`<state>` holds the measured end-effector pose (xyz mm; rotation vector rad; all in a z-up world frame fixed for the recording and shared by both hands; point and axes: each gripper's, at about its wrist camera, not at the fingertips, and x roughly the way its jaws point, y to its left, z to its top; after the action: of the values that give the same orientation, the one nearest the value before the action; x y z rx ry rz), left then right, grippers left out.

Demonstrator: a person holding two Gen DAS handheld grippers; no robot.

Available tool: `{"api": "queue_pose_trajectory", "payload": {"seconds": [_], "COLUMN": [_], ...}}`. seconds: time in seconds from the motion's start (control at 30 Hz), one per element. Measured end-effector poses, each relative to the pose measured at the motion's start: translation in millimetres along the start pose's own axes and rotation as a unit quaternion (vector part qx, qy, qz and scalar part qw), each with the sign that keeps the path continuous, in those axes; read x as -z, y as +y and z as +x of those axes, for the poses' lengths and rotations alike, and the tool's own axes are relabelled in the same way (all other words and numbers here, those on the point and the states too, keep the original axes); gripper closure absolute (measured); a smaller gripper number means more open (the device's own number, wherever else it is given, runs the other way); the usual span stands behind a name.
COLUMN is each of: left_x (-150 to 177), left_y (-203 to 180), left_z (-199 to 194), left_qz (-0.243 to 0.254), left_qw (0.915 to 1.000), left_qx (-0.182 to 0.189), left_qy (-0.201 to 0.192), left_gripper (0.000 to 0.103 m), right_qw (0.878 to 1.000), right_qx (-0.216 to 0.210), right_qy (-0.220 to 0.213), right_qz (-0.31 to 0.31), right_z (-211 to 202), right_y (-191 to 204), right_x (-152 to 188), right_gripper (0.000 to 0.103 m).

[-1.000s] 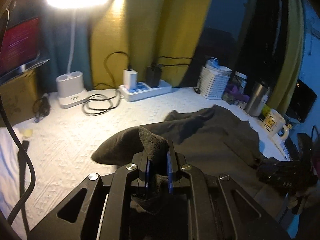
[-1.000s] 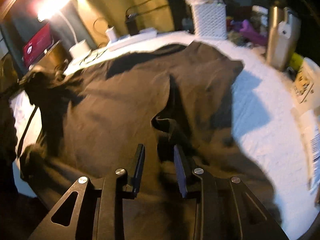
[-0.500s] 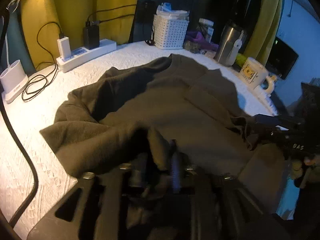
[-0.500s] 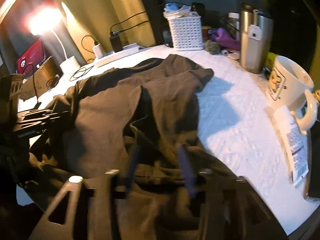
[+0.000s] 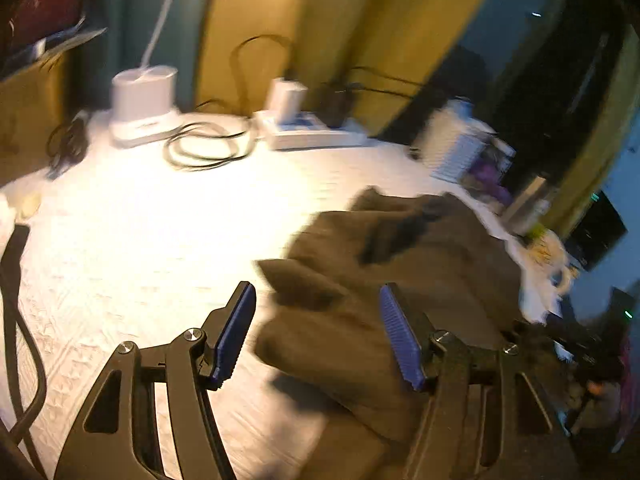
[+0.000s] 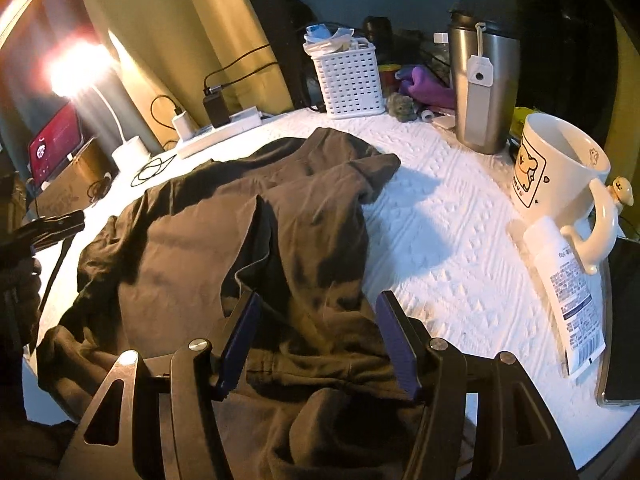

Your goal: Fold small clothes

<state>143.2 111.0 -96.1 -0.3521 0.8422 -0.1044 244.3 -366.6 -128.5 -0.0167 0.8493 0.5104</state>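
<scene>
**A:** Where does your shirt [image 6: 248, 248] lie right now?

**B:** Your dark brown shirt is spread across the white textured tabletop [image 6: 436, 216], partly folded over itself, with one sleeve reaching toward 1 o'clock in the right wrist view. Its near hem is bunched up at 6 o'clock, right under your right gripper [image 6: 318, 336].

**A:** And the jaws on that side?

**B:** Your right jaws are released and opening. The rumpled hem sits between the two blue pads [image 6: 394, 344], but neither pad presses on it.

**A:** What about your left gripper [image 5: 318, 330]?

**B:** Its picture is blurred, yet you can see its jaws standing apart and opening too. A folded corner of the shirt [image 5: 384, 296] lies between and beyond them, free of both pads; the cloth runs off toward 3 o'clock. In the right wrist view your left gripper shows at 9 o'clock, at the shirt's far edge.

**A:** What stands around the shirt?

**B:** At 12 o'clock in the right wrist view you have a white basket [image 6: 348, 80]; at 1 o'clock a steel tumbler [image 6: 482, 76]; at 3 o'clock a cream mug [image 6: 556, 172] with a white tube [image 6: 564, 296] lying just beside it. A lit lamp [image 6: 84, 68] glows at 10 o'clock, with a power strip [image 6: 220, 130] near its base.
</scene>
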Motion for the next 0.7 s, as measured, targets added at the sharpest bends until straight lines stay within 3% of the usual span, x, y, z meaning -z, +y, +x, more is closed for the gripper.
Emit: {"api": "queue_pose_trajectory", "payload": {"seconds": [0.1,0.23,0.27,0.3,0.33,0.43,0.53,0.6,0.7], "left_x": [0,5,6,6,6,-1,-15,-26,-37], "left_y": [9,6,0,-4,-11,-24,-38,-57,-87], "left_z": [29,51,53,55,59,47,25,5,-2], "left_qz": [-0.011,-0.012,0.000,0.008,0.020,0.040,0.054,0.086,0.124], "left_qw": [0.9990,0.9983,0.9986,0.9984,0.9975,0.9982,0.9983,0.9946,0.9896], "left_qx": [-0.025,-0.006,-0.006,-0.001,0.005,0.004,-0.020,-0.045,-0.049], "left_qy": [0.035,0.057,0.052,0.056,0.068,0.045,0.002,-0.036,-0.054], "left_gripper": [0.039,0.040,0.048,0.084,0.093,0.096,0.096,0.097,0.097], "right_qw": [1.000,1.000,1.000,1.000,1.000,1.000,1.000,1.000,1.000], "right_qx": [0.002,0.005,0.008,0.009,0.008,-0.001,-0.007,-0.010,-0.014], "right_qy": [0.004,0.004,0.004,0.006,0.008,0.006,0.006,0.007,0.011], "right_qz": [0.001,0.010,0.013,0.016,0.018,0.018,0.017,0.019,0.021], "right_z": [1,1,1,2,3,4,5,8,13], "right_y": [-1,-7,-9,-10,-11,-11,-9,-8,-8], "right_x": [1,3,4,4,4,2,2,1,0], "right_gripper": [0.040,0.040,0.040,0.040,0.040,0.040,0.040,0.040,0.040]}}
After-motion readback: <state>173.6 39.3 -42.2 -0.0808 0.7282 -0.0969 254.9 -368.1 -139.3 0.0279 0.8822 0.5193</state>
